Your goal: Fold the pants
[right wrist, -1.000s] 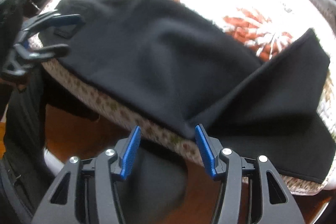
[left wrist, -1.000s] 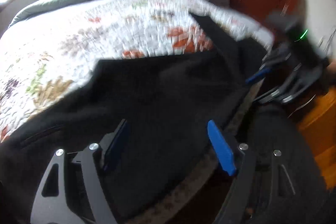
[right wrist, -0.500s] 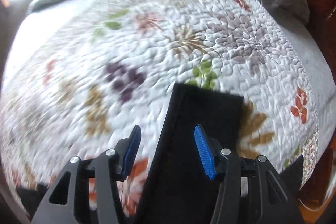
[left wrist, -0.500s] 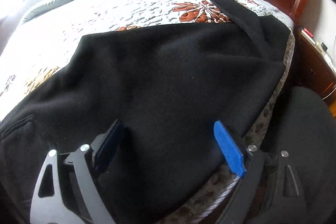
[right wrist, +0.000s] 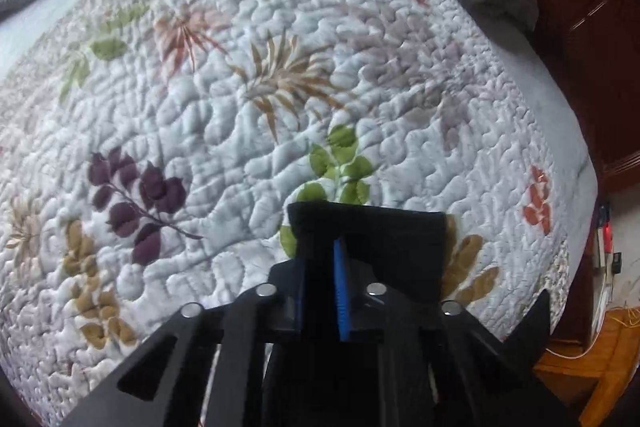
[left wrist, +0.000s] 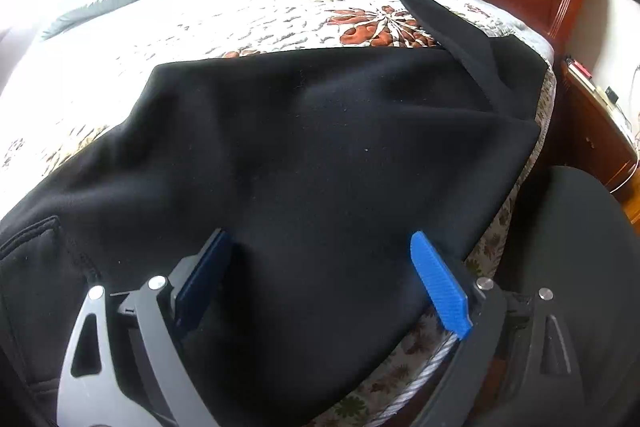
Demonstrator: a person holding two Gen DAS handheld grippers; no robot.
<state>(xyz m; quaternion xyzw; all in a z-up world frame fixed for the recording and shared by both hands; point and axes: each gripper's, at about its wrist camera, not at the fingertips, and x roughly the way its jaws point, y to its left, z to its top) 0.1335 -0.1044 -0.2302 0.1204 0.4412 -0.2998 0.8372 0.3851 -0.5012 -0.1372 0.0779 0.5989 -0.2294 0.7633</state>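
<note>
The black pants (left wrist: pixel 320 155) lie spread on the floral quilt (left wrist: pixel 240 11), waist end draped over the quilt's near edge. The right gripper (right wrist: pixel 328 267) is pinched on a leg hem, apparently to stretch that leg flat. The left gripper (left wrist: pixel 320 283), fingers spread, straddles the cloth at that near edge, likely positioned to grip there.

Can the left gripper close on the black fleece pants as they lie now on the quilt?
Probably yes. The left gripper is open, the black fleece pants already lie between its blue fingers, and nothing blocks them.
</note>
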